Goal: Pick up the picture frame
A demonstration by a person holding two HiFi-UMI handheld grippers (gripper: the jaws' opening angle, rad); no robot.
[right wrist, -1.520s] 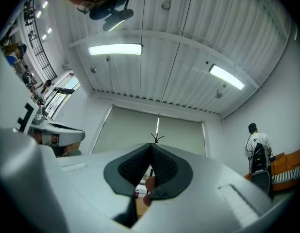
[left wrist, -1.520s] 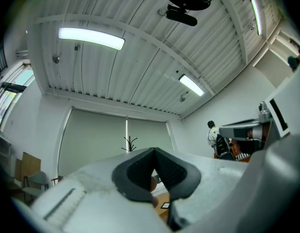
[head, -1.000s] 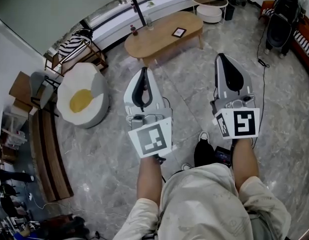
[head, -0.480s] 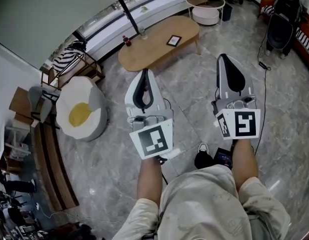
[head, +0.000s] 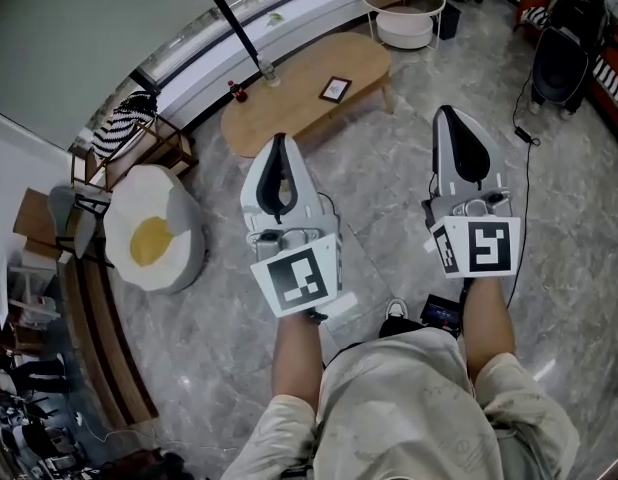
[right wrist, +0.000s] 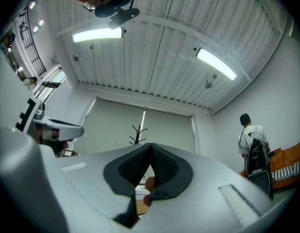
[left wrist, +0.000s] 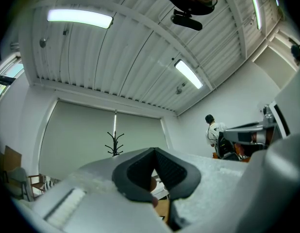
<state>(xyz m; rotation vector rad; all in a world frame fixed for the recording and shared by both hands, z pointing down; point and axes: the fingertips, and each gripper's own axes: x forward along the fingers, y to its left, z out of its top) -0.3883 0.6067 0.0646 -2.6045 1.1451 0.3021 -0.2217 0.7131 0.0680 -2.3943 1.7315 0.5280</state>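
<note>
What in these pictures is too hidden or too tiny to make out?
Head view: the picture frame on the wooden table is too small to show its image.
Left gripper view: the left gripper itself blocks nearly all of the table.
Right gripper view: the right gripper does likewise.

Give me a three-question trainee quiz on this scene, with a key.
1. True or false: the picture frame lies on the oval wooden table.
2. Are the left gripper and right gripper open or shut?
3. In the head view, what lies on the floor left of the left gripper? A. egg-shaped cushion B. bicycle C. ladder

Key: 1 true; 2 both shut, nothing between the fingers; 3 A.
</note>
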